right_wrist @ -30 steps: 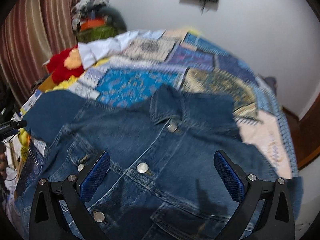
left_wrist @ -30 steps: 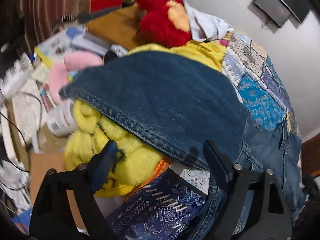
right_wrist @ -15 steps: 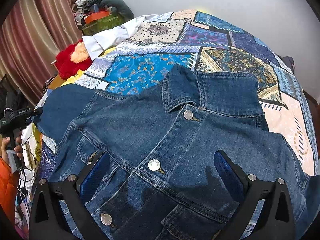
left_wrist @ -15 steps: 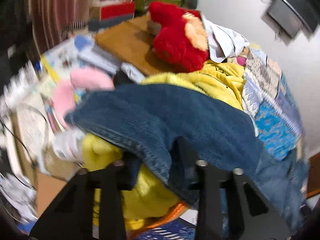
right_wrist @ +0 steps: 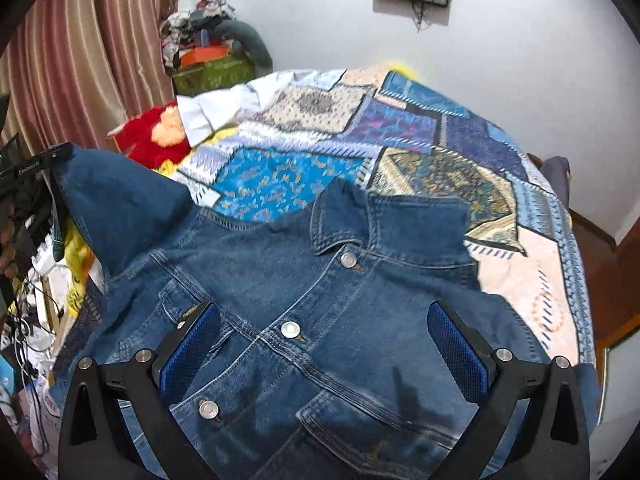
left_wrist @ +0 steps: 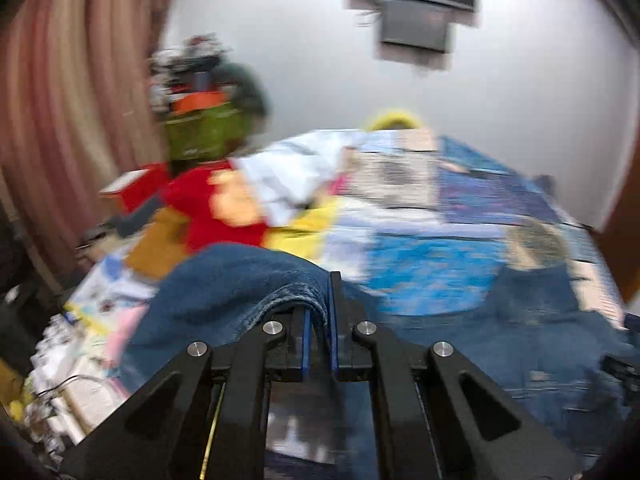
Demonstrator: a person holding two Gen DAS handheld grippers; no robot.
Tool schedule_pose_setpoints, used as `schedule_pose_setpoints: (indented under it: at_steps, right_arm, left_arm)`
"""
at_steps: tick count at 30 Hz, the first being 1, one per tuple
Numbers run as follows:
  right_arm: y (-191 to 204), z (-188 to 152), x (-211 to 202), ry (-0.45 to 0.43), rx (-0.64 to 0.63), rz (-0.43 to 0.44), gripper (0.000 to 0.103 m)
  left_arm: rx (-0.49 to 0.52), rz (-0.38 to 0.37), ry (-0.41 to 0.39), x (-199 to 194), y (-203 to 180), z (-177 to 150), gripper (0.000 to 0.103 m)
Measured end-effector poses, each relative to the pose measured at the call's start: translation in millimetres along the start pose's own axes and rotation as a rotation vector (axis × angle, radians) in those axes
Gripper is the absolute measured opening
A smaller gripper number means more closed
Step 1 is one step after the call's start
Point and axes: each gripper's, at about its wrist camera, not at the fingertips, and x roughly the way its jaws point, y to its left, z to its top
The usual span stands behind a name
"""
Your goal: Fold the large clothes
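**Sleeve Picked Up for the First Fold**

A denim jacket (right_wrist: 320, 300) is laid face up on a patchwork quilt (right_wrist: 420, 140) on the bed. Its buttons are done up and its collar is pointed toward 12 o'clock in the right wrist view. The body of the jacket is spread flat.

The left gripper (left_wrist: 320, 320) has just been closing, and it is now clenched on the end of the sleeve (left_wrist: 240, 280). Blue cloth is pinched between its pads. In the right wrist view the same sleeve (right_wrist: 120, 200) is seen at 9 o'clock, pulled up off the bed and away from a red toy (right_wrist: 156, 136) behind it. The left wrist view is blurred, so little else can be told from it.

The right gripper (right_wrist: 324, 352) is held wide apart over the jacket's front, at 6 o'clock. Nothing is gripped by it, and whether the cloth is touched cannot be told.

The step in hand looks like the first fold: the sleeve is to be brought in across the chest. Next, the sleeve would need to be carried toward 3 o'clock and laid flat over the buttons. The jacket's body may need to be pinned down by the right gripper, so it is not dragged along.
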Motion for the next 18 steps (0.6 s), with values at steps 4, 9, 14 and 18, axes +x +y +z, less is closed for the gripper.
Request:
schedule_pose_setpoints:
  at_steps: [4, 9, 14, 18]
  right_arm:
    - [-18.9, -3.6, -22.0, -0.021, 0.046, 0.007, 0.103]
    - [-43.1, -17.6, -44.1, -0.031, 0.069, -0.032, 0.103]
    - [-64.5, -33.9, -55.4, -0.020, 0.091, -0.068, 0.103]
    - [-75.0, -42.8, -57.4, -0.007, 0.115, -0.074, 0.103]
  left_arm:
    - [0.083, -0.139, 0.054, 8.1, -58.5, -15.3, 0.005]
    - [0.130, -0.284, 0.266, 46.8, -113.0, -69.6, 0.005]
    - [0.206, -0.341, 0.412, 68.0, -149.9, -119.9, 0.005]
    - [0.235, -0.335, 0.426, 59.0, -153.8, -134.8, 0.032]
